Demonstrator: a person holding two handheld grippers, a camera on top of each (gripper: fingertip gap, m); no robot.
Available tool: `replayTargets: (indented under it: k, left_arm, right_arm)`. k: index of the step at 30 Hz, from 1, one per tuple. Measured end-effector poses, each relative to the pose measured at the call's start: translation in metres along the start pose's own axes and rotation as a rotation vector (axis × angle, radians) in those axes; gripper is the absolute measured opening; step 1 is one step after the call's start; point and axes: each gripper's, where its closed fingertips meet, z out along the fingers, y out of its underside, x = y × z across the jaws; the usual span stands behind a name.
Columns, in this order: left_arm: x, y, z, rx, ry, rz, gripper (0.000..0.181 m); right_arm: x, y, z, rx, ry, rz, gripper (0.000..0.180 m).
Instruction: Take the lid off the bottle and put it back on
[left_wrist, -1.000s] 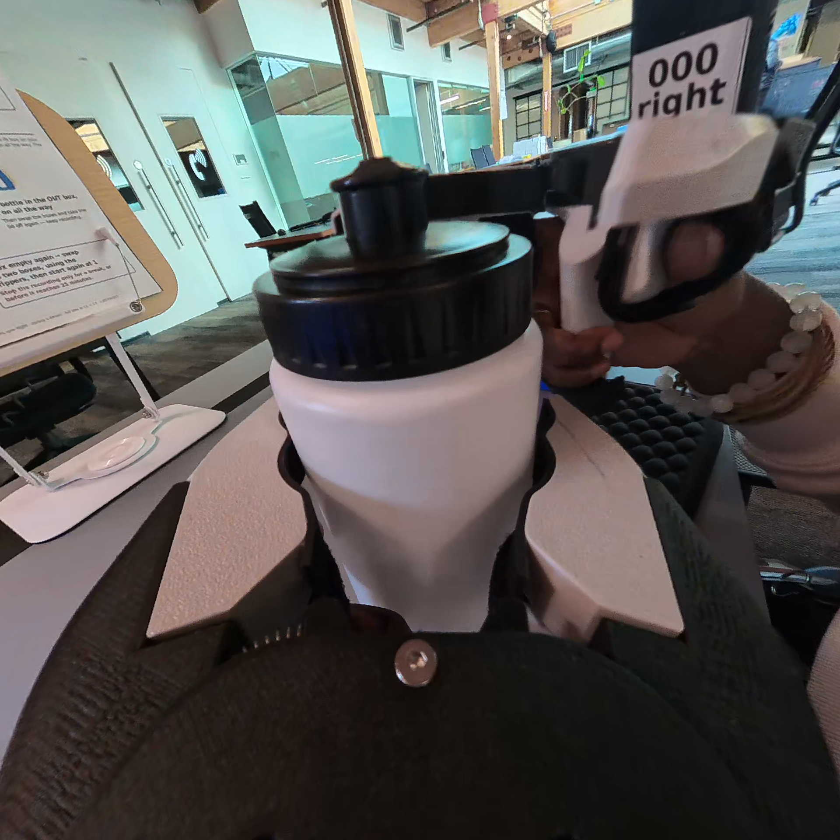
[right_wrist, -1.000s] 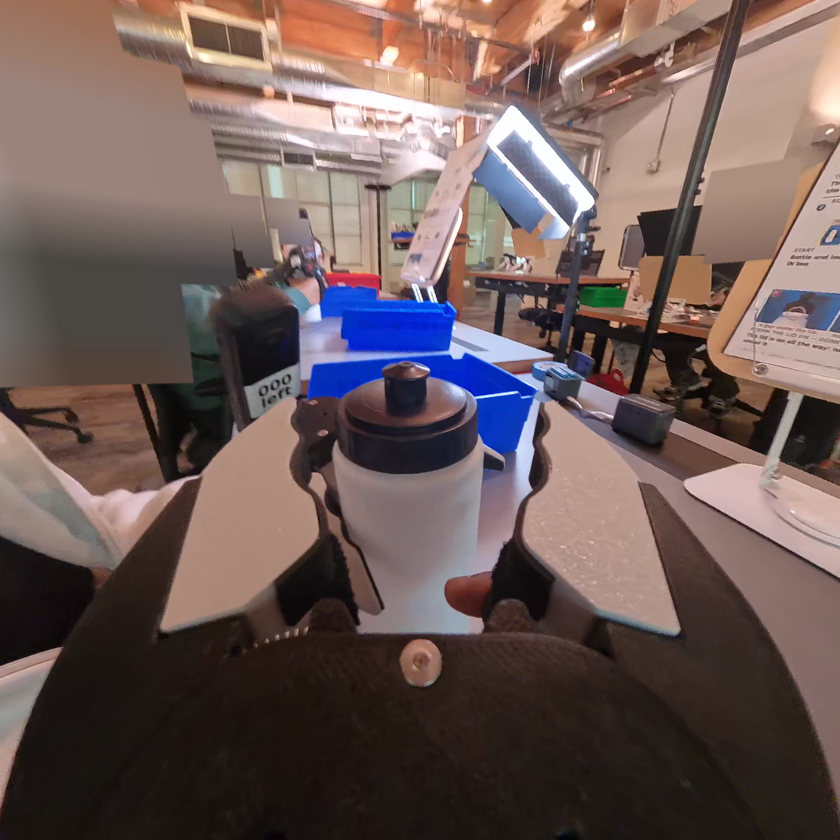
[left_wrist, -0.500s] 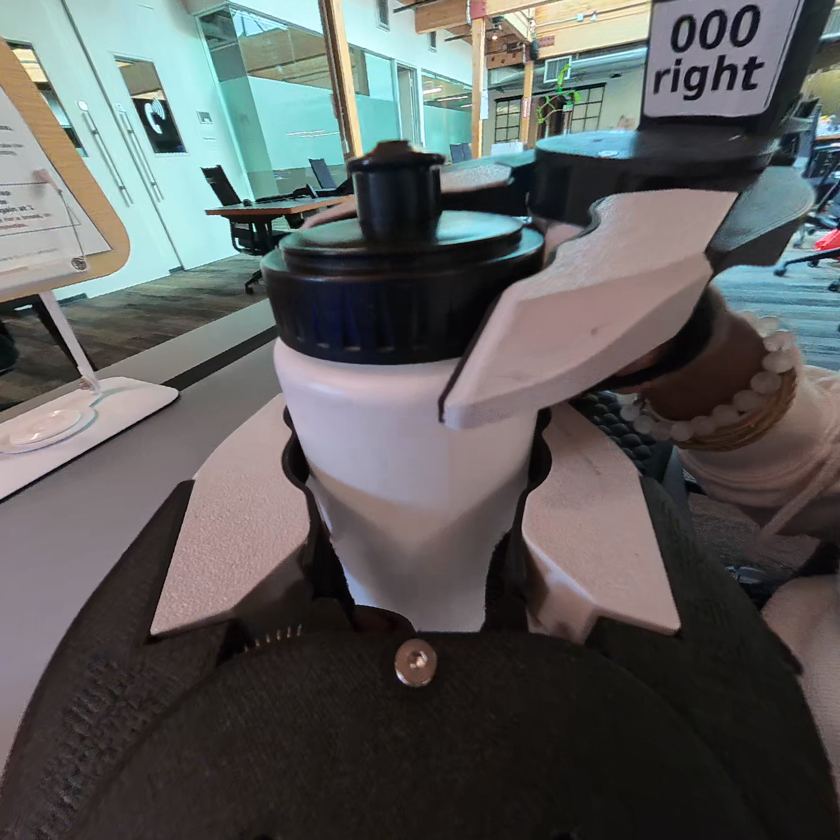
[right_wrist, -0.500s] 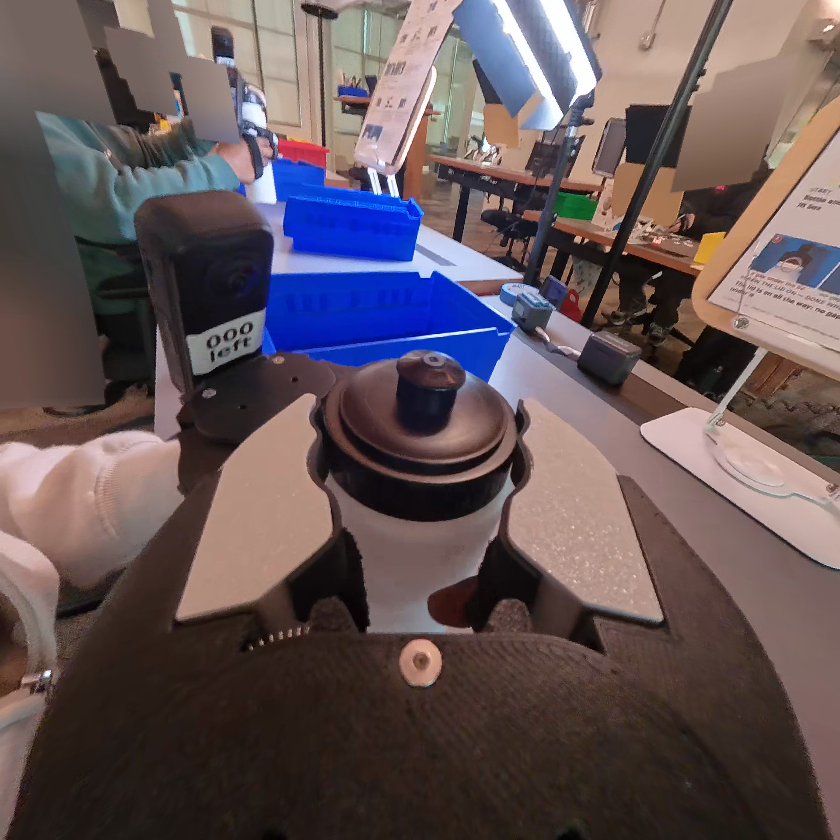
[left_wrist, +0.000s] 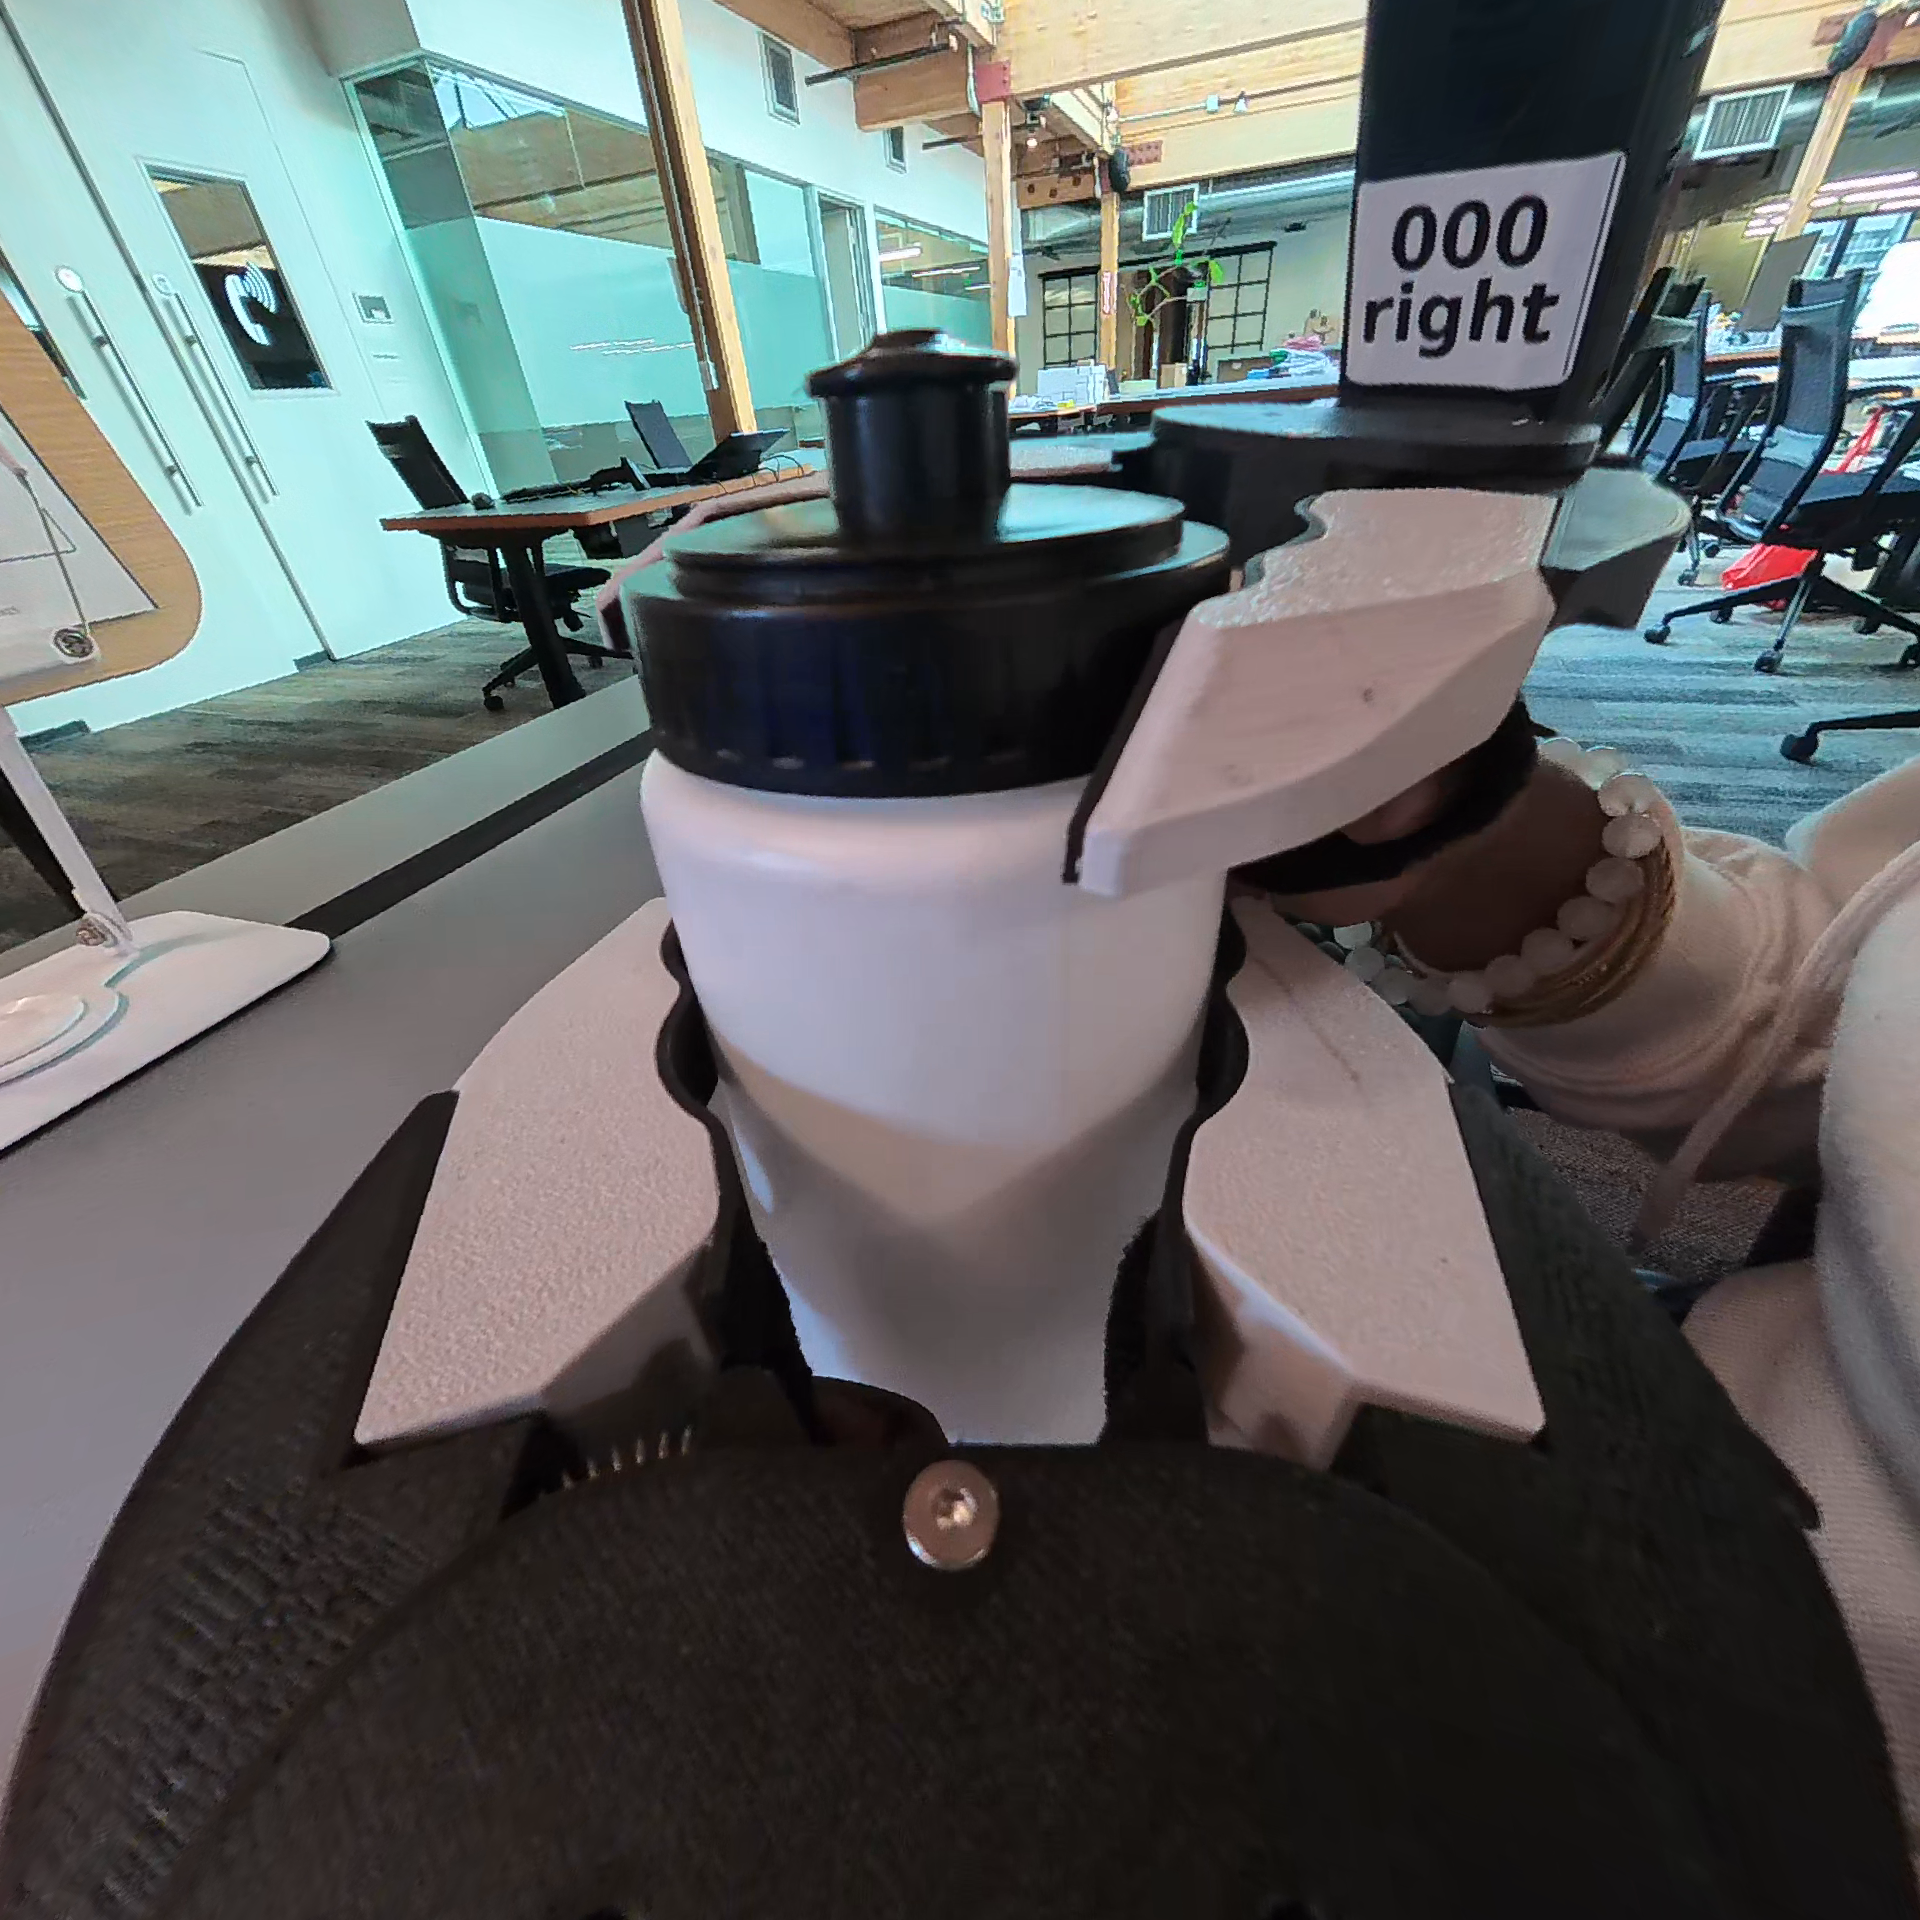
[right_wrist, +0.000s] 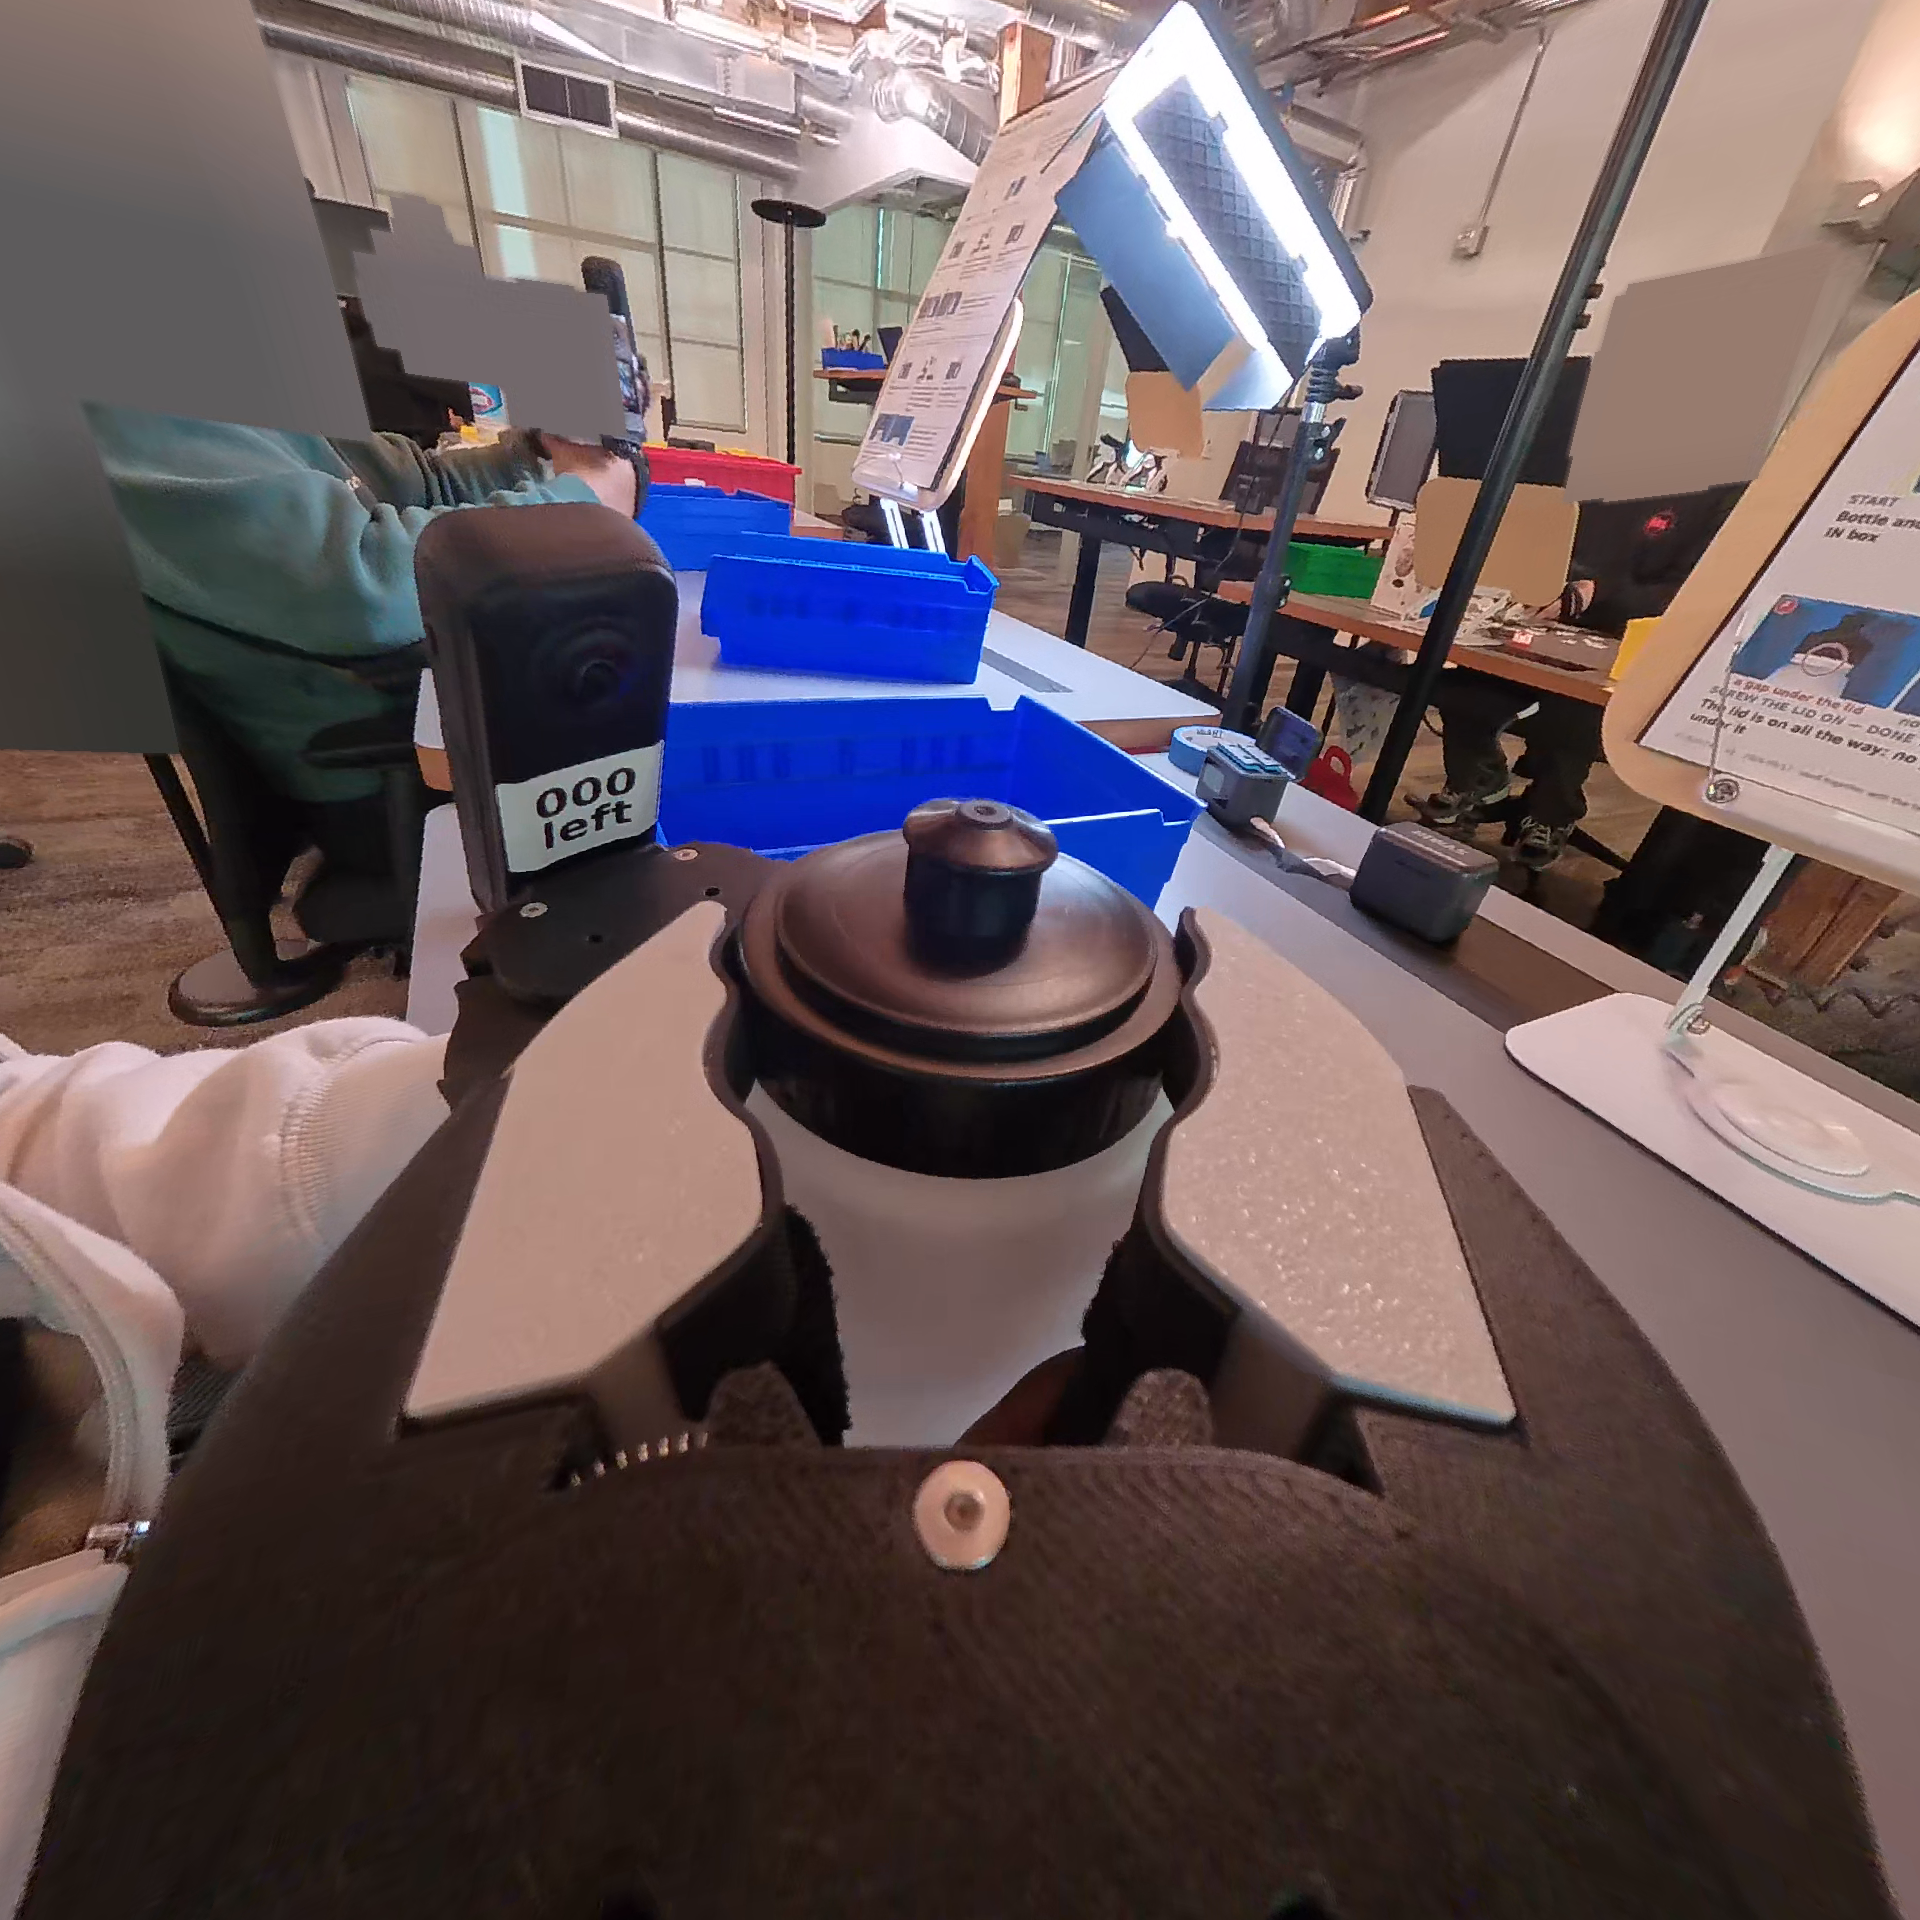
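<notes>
Standing upright between the jaws of the left gripper (left_wrist: 951, 1049), which clamp its waist, a white bottle (left_wrist: 935, 997) carries its black lid (right_wrist: 956, 997), itself flanked closely, seemingly gripped, by the fingers of the right gripper (right_wrist: 956, 1029). Smooth plastic looks light and slightly squeezable; the lid's ribbed rim offers the surest hold. Behind the jaws, a blue bin (right_wrist: 883, 769) sits on the grey table (right_wrist: 1558, 1226).

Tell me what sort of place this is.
Most likely an open-plan office used as a data-collection workspace: rows of office chairs at long desks, glass-walled rooms, blue parts bins on the table, and a studio light panel on a stand.
</notes>
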Motion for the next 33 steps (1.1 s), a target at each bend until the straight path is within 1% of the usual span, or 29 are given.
replayTargets:
  k: [16, 25, 27, 28, 29, 30, 33]
  left_arm:
    - [0.003, 0.0, -0.001, 0.003, 0.036, -0.001, 0.091]
    - [0.004, -0.001, -0.001, 0.01, 0.042, -0.001, 0.09]
    - [0.005, -0.001, -0.001, 0.007, 0.045, 0.004, 0.09]
    - [0.004, -0.001, -0.001, 0.006, 0.04, 0.006, 0.09]
    - [0.003, -0.001, -0.001, 0.008, 0.031, 0.004, 0.09]
    - [0.002, -0.001, -0.002, 0.011, 0.027, 0.001, 0.09]
    - [0.004, -0.001, -0.001, 0.008, 0.031, 0.01, 0.09]
  right_arm:
    - [-0.002, 0.0, -0.001, 0.014, 0.009, 0.008, 0.078]
    - [-0.002, -0.001, -0.001, 0.053, -0.015, 0.012, 0.078]
    - [-0.004, -0.001, -0.003, 0.043, -0.056, -0.003, 0.079]
    - [-0.005, -0.001, -0.006, 0.022, -0.085, 0.004, 0.08]
    - [-0.003, -0.002, -0.009, 0.011, -0.084, 0.028, 0.093]
    - [-0.001, -0.006, -0.012, 0.02, -0.076, 0.047, 0.099]
    - [-0.002, -0.01, -0.014, 0.019, -0.067, 0.044, 0.095]
